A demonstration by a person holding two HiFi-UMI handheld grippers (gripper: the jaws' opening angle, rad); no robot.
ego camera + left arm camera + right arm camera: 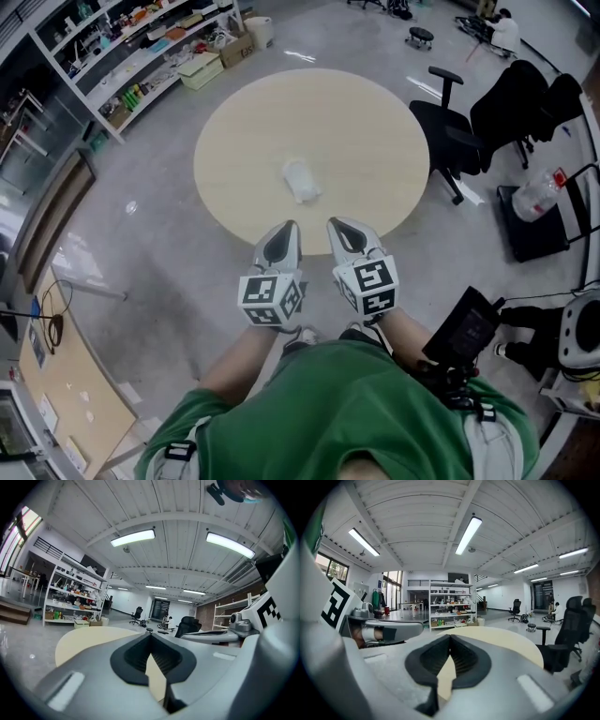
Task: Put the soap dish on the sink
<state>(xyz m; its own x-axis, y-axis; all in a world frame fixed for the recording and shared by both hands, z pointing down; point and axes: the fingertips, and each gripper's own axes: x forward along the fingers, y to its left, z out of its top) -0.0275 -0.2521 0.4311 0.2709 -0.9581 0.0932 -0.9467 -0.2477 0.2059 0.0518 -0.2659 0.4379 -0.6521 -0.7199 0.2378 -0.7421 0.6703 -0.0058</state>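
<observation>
Nearest me, just past my green shirt [347, 403], I hold both tools side by side at the near edge of the round worktop [234, 141]. My left tool [289, 229] has its jaws together with nothing between them, and so does my right tool [337, 225]. Both aim across the pale top.

The soap dish [301, 180], as I take that small whitish translucent thing to be, lies alone near the middle of the worktop, well apart from both tools. I'd reach with one tool, spread its jaws before arriving, and close on a rim rather than the slick flat face, keeping the dish level once it lifts.

The worktop is bare, smooth and beige. No sink shows in any view, so I must find it first. Farther off lie grey floor [141, 234], a black office chair [450, 131] at the right and stocked shelves [141, 47] at the far left.
</observation>
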